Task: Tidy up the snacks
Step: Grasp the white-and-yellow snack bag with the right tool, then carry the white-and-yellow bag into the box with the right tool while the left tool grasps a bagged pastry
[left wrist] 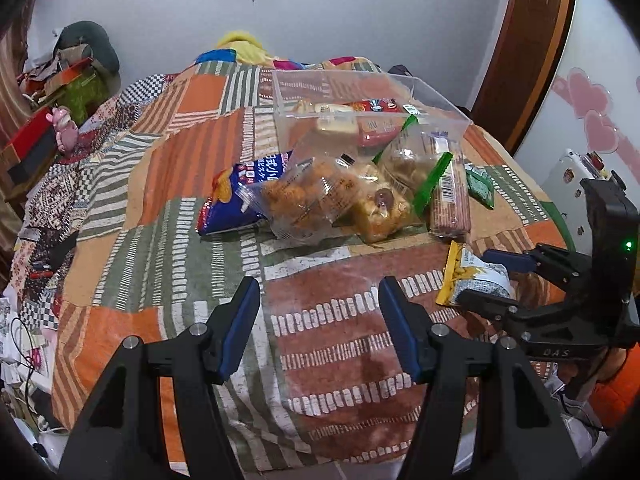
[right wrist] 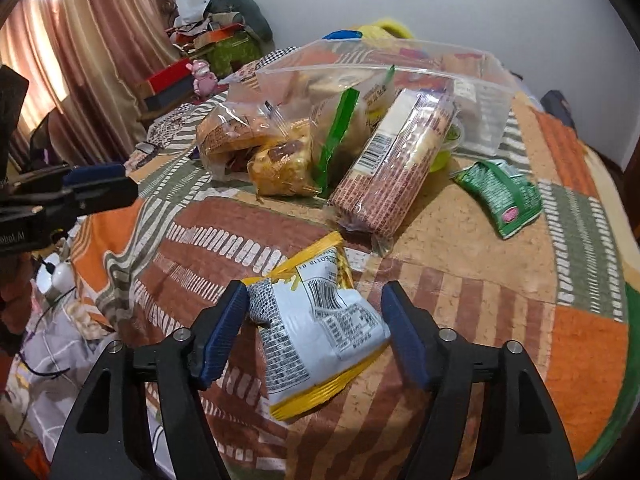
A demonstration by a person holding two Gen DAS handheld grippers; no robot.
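My right gripper (right wrist: 314, 300) is shut on a yellow and white snack packet (right wrist: 320, 332), one pad against its crumpled left end and the other at its right edge. The left wrist view shows the same packet (left wrist: 468, 276) between the right gripper's (left wrist: 486, 280) fingers, low over the quilt. My left gripper (left wrist: 316, 292) is open and empty above the patchwork quilt (left wrist: 332, 344), short of the snack pile. A clear plastic container (left wrist: 280, 92) behind the pile holds a few snacks.
The pile holds a blue bag (left wrist: 224, 200), a clear bag of orange puffs (left wrist: 304, 200), a long biscuit pack (right wrist: 392, 172) and a green packet (right wrist: 500, 196). Boxes and a pink toy (left wrist: 64, 128) lie left of the bed. A wooden door frame (left wrist: 520, 52) stands right.
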